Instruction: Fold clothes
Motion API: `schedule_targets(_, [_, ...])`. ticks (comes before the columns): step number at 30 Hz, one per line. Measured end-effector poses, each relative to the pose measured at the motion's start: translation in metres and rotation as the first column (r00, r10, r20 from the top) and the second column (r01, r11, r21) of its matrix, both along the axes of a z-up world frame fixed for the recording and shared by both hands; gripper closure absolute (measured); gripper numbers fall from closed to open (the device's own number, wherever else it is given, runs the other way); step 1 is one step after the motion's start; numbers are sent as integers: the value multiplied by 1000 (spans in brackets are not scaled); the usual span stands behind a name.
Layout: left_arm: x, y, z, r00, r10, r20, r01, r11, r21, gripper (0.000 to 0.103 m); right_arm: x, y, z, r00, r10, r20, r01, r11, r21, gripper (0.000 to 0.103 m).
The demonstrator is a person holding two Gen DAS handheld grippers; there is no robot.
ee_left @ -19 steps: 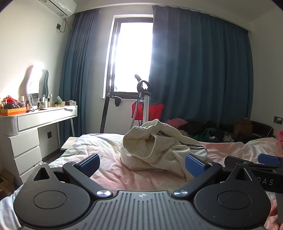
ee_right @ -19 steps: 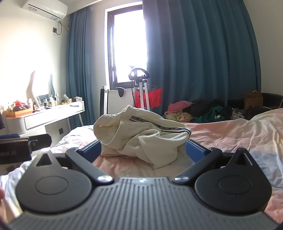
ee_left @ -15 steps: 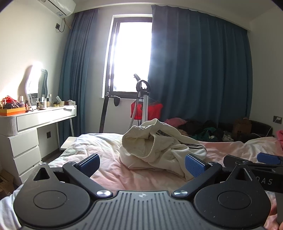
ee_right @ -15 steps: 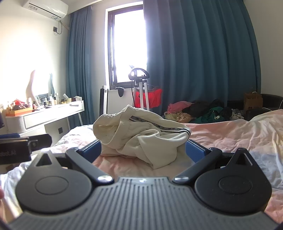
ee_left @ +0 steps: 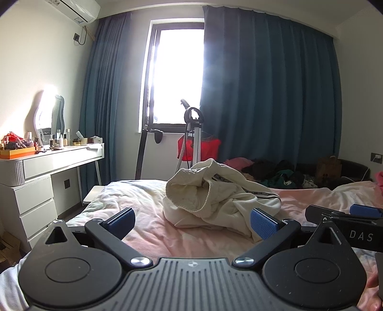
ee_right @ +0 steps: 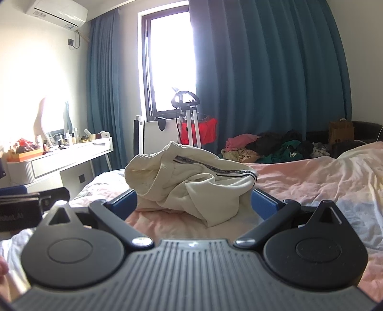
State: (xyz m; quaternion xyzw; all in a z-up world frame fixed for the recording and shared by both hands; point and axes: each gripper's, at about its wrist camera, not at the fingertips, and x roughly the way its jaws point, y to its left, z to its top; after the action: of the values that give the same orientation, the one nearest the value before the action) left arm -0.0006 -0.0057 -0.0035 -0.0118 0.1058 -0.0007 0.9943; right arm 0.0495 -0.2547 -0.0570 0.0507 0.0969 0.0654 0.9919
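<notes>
Bare bedsheet (ee_left: 153,229) before garment (ee_left: 215,198) (probably passable)

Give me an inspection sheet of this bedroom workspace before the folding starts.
Surface: bed with rumpled pink and white bedding.
Job's things: cream garment lying crumpled in a heap, unfolded.
Clutter: pile of clothes beyond the bed; bottles and an orange tray on the dressing table.
Grippers: left gripper open, holding nothing; right gripper open, its fingers either side of the garment's near edge, contact not clear.
Cables: garment steamer hose hanging by the window; a wire under the air conditioner.
Surroundings: blue curtains, bright window.
</notes>
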Motion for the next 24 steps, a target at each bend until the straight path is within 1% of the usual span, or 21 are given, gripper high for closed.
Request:
schedule_targets(11, [5, 1, 0, 1000, 7, -21, -7, 1000, 2, 0, 1, 1, -2, 1000, -5, 12, 5, 1000, -11, 0])
schedule_targets(18, [2, 0, 0, 1000, 26, 5, -26, 999, 22, 0, 0, 1, -1, 1000, -4, 13, 4, 1000, -3, 0])
schedule_targets(21, [2, -1, 0, 1000, 27, 8, -28, 999, 31, 0, -4, 2, 2, 999, -23, 36, 23, 1000, -9, 0])
schedule_targets(24, [4, -1, 1, 999, 41, 7, -41, 998, 45, 0, -9, 5, 6, 996, -54, 69, 56, 998, -38, 0])
